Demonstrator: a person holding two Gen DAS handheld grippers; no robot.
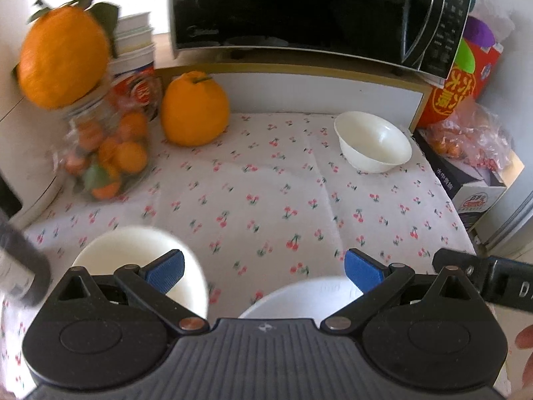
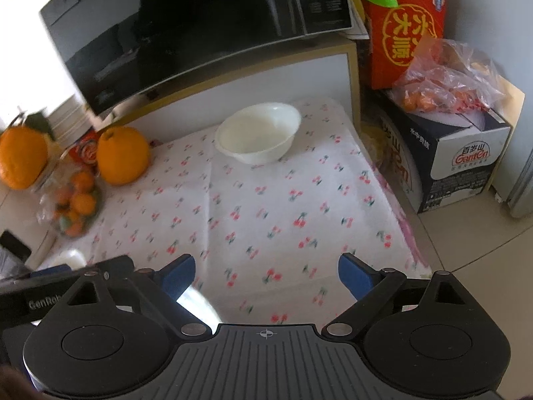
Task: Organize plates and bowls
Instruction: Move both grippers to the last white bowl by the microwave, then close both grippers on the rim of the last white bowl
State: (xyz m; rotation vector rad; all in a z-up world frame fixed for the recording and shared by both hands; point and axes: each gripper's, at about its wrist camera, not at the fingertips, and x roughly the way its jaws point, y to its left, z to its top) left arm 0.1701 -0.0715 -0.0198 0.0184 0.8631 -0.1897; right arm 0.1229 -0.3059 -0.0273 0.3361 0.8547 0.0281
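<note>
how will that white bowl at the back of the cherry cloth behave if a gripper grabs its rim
The white bowl looks glossy and rigid, so the pads may slip on it. It seems to narrow toward its base, so a push high on the rim could tip it. The cloth may bunch if it's dragged.

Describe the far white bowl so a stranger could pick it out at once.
Find the black microwave on its raised shelf; below it lies a cherry-print cloth. The bowl stands alone and upright at the cloth's far right corner, near the shelf. Unlike the oranges on the left, it is plain white and empty.
</note>
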